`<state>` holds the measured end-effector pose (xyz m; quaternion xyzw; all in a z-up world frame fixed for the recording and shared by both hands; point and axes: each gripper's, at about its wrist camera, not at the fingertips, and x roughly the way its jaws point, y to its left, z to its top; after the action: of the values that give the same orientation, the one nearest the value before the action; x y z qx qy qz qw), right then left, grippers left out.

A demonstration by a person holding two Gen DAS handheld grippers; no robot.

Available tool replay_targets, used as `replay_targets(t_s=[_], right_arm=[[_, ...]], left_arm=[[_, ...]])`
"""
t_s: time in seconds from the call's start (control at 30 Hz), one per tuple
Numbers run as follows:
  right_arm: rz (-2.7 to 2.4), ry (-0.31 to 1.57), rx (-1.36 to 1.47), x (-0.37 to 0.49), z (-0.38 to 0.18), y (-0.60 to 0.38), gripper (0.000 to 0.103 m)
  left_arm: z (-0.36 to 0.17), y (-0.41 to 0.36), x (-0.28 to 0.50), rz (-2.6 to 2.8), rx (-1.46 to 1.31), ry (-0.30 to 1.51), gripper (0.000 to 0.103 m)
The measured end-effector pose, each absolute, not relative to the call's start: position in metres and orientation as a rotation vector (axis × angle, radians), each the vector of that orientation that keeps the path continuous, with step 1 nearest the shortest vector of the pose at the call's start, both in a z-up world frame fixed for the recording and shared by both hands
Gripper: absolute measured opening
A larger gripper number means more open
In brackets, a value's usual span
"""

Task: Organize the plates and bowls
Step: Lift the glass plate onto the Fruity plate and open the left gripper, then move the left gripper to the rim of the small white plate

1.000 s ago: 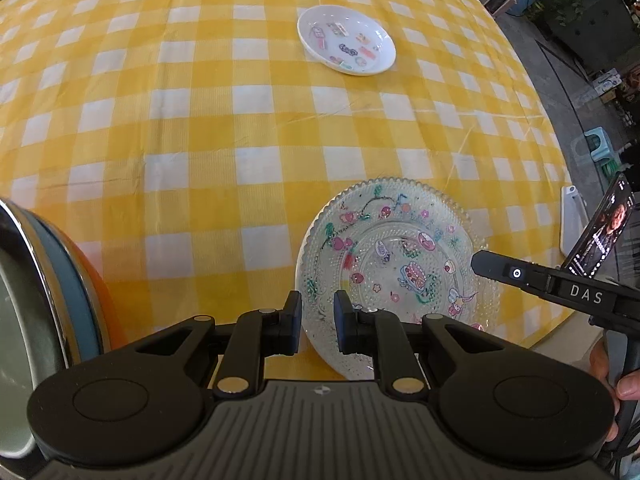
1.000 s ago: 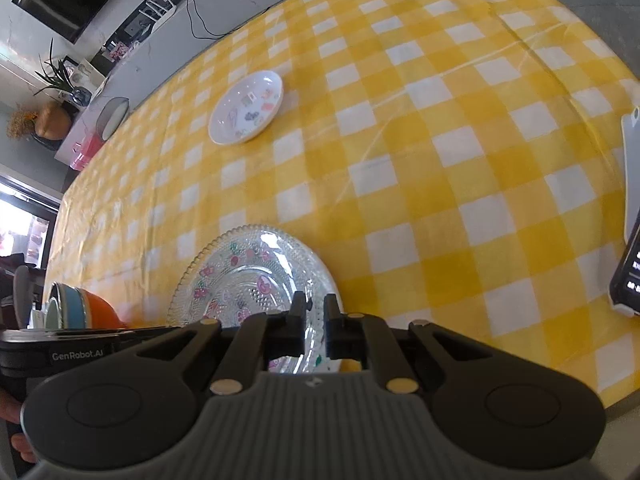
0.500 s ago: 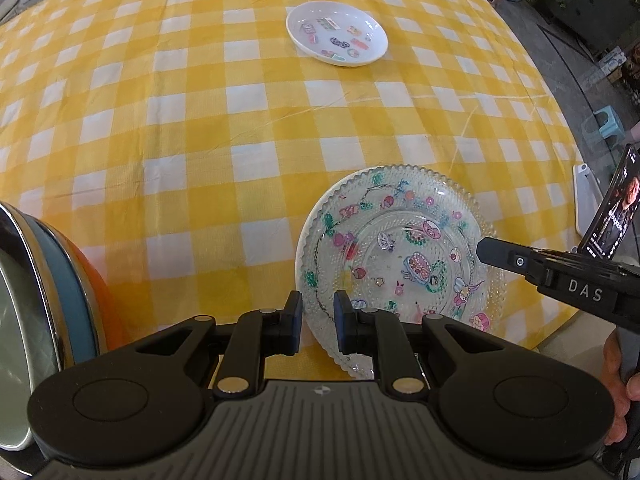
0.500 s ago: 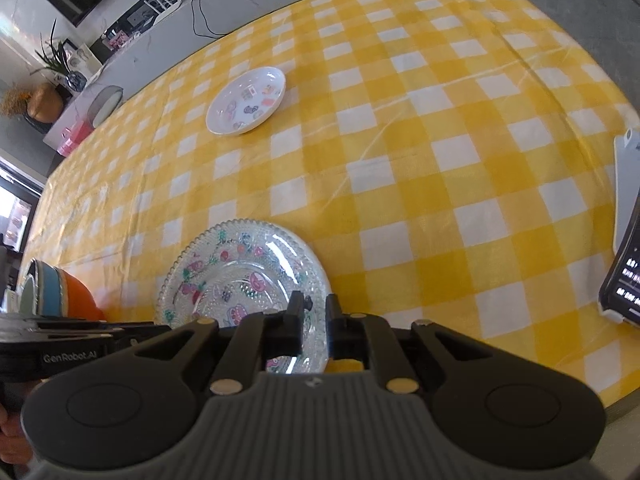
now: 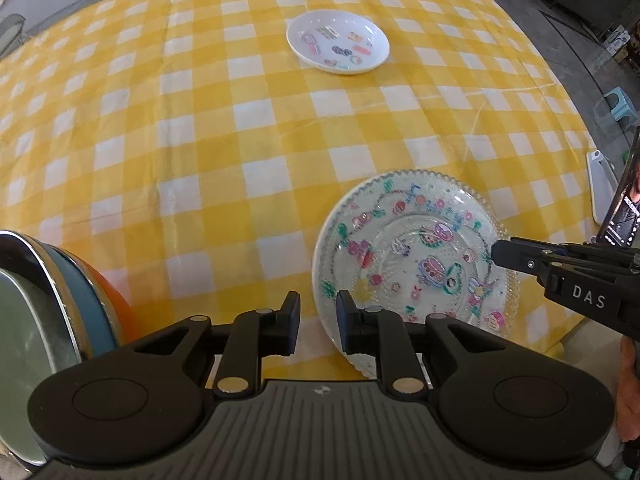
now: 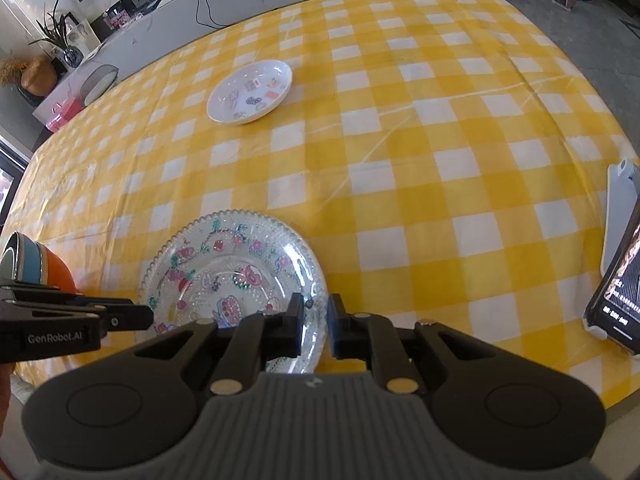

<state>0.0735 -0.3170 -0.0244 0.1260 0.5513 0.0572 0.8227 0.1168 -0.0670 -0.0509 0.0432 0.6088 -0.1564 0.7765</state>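
left gripper [image 5: 318,316] at the near edge, pointing steeply down over the yellow-and-white checked tablecloth [image 5: 200,128], its jaws opening; the rim of the clear glass plate [image 5: 416,256] with coloured drawings lies in the gap beside the right finger, and no pad visibly presses on it. right gripper [image 5: 498,254] enters from the right, its tip over the plate's right rim. far centre: a small white dish [image 5: 338,46] with stickers. near left: a stack of bowls [image 5: 52,316], orange outermost. right edge: a propped phone [image 5: 624,208].

Bright daylight, sharp focus, strong fisheye bending at the edges.
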Motion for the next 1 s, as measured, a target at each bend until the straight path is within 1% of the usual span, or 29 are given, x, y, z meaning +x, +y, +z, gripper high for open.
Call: replay_targets(t_s=[0.03, 0.07, 0.13, 0.33, 0.53, 0.7, 0.73, 0.8, 0.87, 0.93, 1.0], right_arm=[[0.119, 1.169, 0.269, 0.073, -0.024, -0.317, 0.017], [0.118, 1.162, 0.275, 0.072, -0.023, -0.318, 0.025], [0.118, 1.142, 0.292, 0.071, -0.02, -0.321, 0.034], [0.125, 1.101, 0.349, 0.073, -0.014, -0.328, 0.035], [0.105, 1.049, 0.39, 0.09, -0.012, -0.33, 0.036], [0.108, 1.048, 0.393, 0.125, -0.01, -0.321, 0.036], [0.107, 1.049, 0.386, 0.135, -0.01, -0.318, 0.036], [0.111, 1.049, 0.392, 0.154, -0.009, -0.314, 0.037], [0.11, 1.04, 0.423, 0.172, -0.01, -0.314, 0.046], [0.109, 1.033, 0.453, 0.188, -0.012, -0.313, 0.047], [0.108, 1.025, 0.467, 0.206, -0.014, -0.312, 0.048]], left_arm=[[-0.05, -0.067, 0.117, -0.336, 0.1, 1.313, 0.022], [-0.049, -0.066, 0.116, -0.332, 0.103, 1.31, 0.025], [-0.047, -0.064, 0.117, -0.339, 0.099, 1.303, 0.029], [-0.035, -0.057, 0.126, -0.369, 0.024, 1.257, 0.033], [-0.025, -0.057, 0.152, -0.353, -0.029, 1.205, 0.033], [-0.032, -0.057, 0.191, -0.312, -0.107, 1.2, 0.034], [-0.034, -0.057, 0.2, -0.308, -0.12, 1.2, 0.036], [-0.037, -0.056, 0.219, -0.299, -0.141, 1.201, 0.052], [-0.038, -0.057, 0.237, -0.286, -0.143, 1.191, 0.055], [-0.04, -0.058, 0.251, -0.269, -0.129, 1.167, 0.056], [-0.042, -0.058, 0.263, -0.257, -0.125, 1.136, 0.065]])
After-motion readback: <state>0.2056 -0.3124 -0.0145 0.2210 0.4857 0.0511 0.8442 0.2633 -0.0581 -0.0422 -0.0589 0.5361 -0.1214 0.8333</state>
